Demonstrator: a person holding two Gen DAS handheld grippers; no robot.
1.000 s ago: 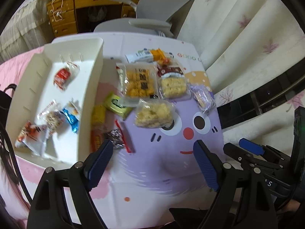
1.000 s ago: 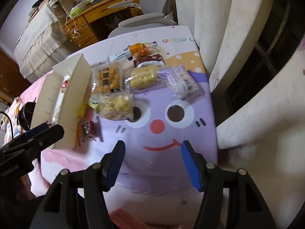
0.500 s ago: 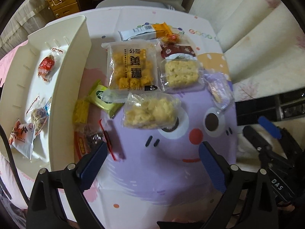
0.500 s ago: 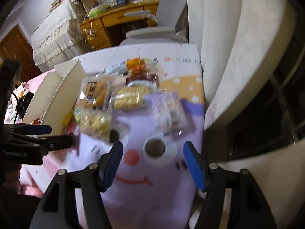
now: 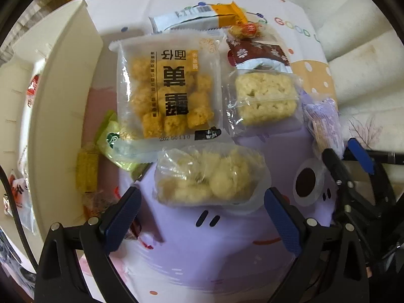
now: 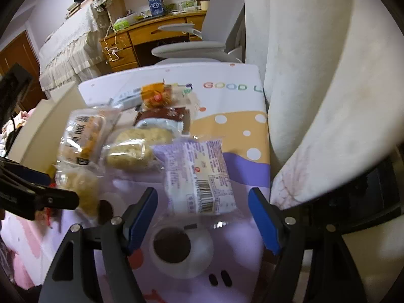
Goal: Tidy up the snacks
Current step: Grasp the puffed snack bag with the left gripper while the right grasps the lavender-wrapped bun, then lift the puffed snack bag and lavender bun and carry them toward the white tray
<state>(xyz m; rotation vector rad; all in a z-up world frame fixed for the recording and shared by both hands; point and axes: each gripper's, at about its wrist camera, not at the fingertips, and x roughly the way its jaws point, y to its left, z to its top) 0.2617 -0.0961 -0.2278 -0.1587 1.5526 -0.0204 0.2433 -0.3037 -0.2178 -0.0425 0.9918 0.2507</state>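
Snack packs lie on a cartoon tablecloth. My left gripper [image 5: 202, 217] is open, just short of a clear bag of pale puffs [image 5: 209, 176]. Behind it lie a big bag of yellow cubes [image 5: 169, 88], a rice-crisp bar [image 5: 265, 98], a brown wrapper [image 5: 257, 53] and an orange-white pack [image 5: 197, 16]. My right gripper [image 6: 202, 217] is open, just short of a purple-white pack [image 6: 199, 174], which also shows in the left wrist view [image 5: 324, 123]. A white tray [image 5: 58, 96] stands to the left with several small snacks inside.
A green packet [image 5: 111, 139], a yellow candy [image 5: 87, 174] and red wrappers [image 5: 98, 202] lie beside the tray wall. A curtain [image 6: 315, 75] hangs along the table's right edge. A grey chair [image 6: 199, 43] and wooden desk [image 6: 151, 35] stand beyond the table.
Both grippers have moved forward and down toward the snacks. The left one has closed in on the puff bag, the right one on the purple-white pack. Both stay open.
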